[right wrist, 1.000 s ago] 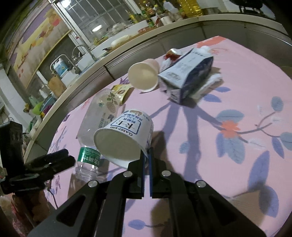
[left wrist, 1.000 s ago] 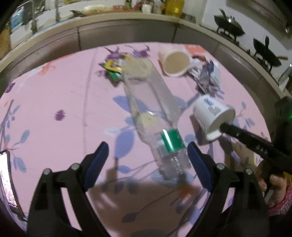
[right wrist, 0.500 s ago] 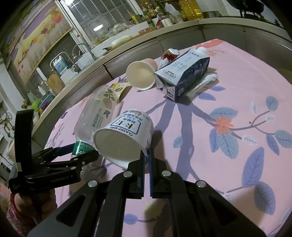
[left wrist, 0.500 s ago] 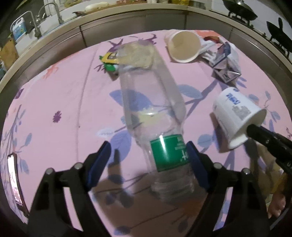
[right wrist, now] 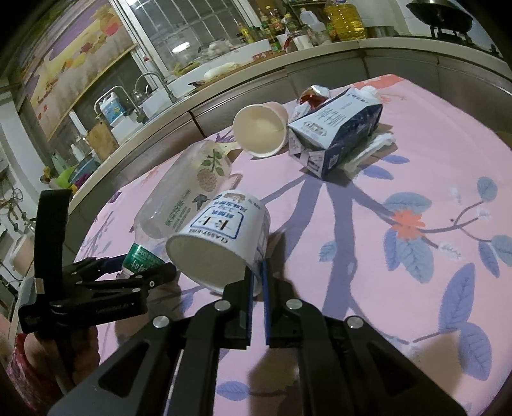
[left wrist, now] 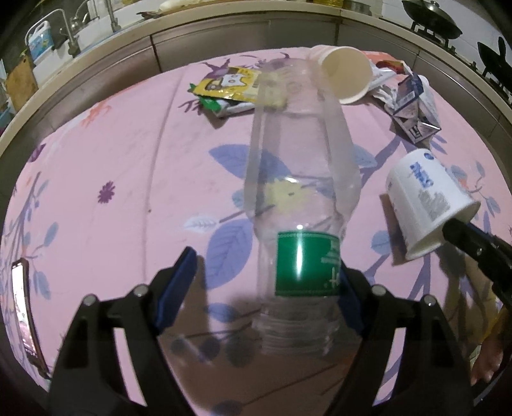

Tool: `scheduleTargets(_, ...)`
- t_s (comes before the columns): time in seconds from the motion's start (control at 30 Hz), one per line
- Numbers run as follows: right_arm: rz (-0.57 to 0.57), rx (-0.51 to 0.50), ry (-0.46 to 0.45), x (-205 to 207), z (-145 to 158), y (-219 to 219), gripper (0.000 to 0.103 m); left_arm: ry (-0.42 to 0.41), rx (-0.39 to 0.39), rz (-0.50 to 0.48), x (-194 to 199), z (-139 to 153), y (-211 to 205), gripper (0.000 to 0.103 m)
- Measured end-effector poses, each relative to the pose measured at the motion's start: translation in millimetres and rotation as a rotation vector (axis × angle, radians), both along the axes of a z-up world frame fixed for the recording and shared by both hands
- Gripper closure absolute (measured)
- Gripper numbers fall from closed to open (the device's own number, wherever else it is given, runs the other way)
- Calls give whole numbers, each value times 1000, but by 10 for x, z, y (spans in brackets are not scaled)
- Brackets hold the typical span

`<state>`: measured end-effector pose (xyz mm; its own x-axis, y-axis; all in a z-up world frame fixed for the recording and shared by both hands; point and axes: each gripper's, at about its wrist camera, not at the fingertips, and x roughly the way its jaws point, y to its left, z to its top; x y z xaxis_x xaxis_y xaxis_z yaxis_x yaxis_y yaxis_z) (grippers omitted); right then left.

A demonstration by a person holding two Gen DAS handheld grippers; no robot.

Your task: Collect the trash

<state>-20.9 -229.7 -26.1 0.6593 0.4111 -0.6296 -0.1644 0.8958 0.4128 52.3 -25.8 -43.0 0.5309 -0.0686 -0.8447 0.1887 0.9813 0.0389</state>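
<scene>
Nearest, left tongs (left wrist: 265, 281) spread wide around the neck of the clear plastic bottle (left wrist: 300, 198) lying on the pink desk (left wrist: 128, 166), not yet pinching. Right tongs (right wrist: 257, 281) easing apart at the yogurt cup's (right wrist: 220, 243) rim. Farther off: paper cup (right wrist: 260, 134), milk carton (right wrist: 339, 131). Next, probably: close on the bottle neck, then lift.

Bottle (left wrist: 297, 192) lies mid-table — printed cup (left wrist: 425, 204) right of it, carton (left wrist: 416, 118) and paper cup (left wrist: 345, 73) behind.

A home kitchen: a sink tap (right wrist: 150, 84) at ten o'clock, oil bottles (right wrist: 344, 17) by the window (right wrist: 192, 28) at twelve, woks (left wrist: 432, 24) on a stove at one.
</scene>
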Motion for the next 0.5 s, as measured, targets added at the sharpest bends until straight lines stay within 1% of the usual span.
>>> scheduleTargets(0.03,9,14,4,4,-22,0,96,1,0,1,4,-3,5,25)
scheduleTargets(0.07,16,21,4,9,-27,5,91,1,-1,2,6,-4,10,25)
scheduleTargets(0.1,16,24,7,9,-42,9,83,1,-1,2,9,-6,16,25)
scheduleTargets(0.13,10,23,7,7,-35,24,77,1,-1,2,9,-7,17,25)
scheduleTargets(0.17,5,26,-3,-4,-28,23,64,2,0,2,11,-8,17,25)
scheduleTargets(0.2,-1,26,-16,-17,-16,23,54,2,0,2,13,-10,21,25)
scheduleTargets(0.27,-5,13,-42,-37,20,33,51,2,-3,3,8,-8,24,25)
scheduleTargets(0.37,1,-28,-71,-53,72,84,51,0,0,6,3,-12,32,25)
scheduleTargets(0.5,15,-48,-69,-55,68,142,51,-1,0,8,4,-14,45,25)
